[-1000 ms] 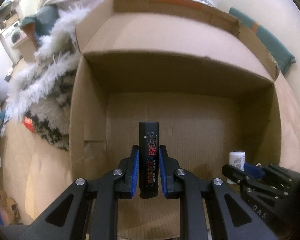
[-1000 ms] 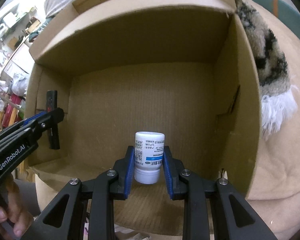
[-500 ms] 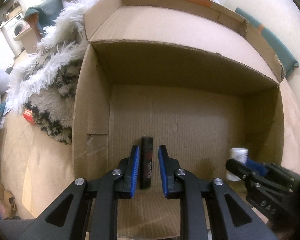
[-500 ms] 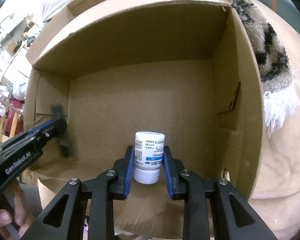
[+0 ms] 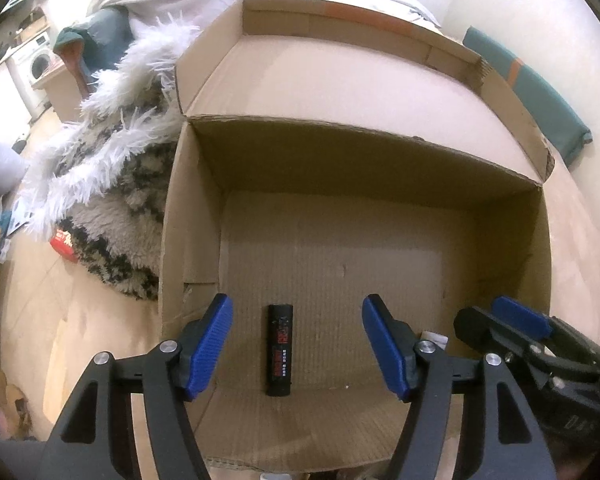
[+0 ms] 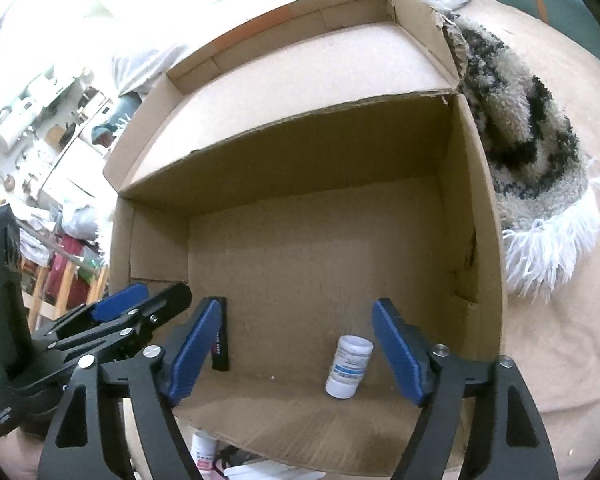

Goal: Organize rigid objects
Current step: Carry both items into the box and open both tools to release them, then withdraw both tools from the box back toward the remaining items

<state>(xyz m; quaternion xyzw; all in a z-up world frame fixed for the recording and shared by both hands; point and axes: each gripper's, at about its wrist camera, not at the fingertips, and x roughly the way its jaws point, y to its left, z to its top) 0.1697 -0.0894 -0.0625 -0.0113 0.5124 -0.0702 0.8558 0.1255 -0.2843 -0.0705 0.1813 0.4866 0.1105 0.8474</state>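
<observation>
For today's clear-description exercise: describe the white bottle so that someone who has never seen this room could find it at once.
Find the big open cardboard box resting on the tan surface beside the shaggy black-and-white rug. On its floor, near the front edge and towards the rug-side wall, stands the white bottle. Unlike the slim black tube lying flat near the opposite wall, it is squat, upright and wears a blue-banded label.

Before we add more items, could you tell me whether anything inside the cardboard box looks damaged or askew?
Only slightly: the cardboard box has a torn far corner. The black tube and white bottle look intact.
</observation>
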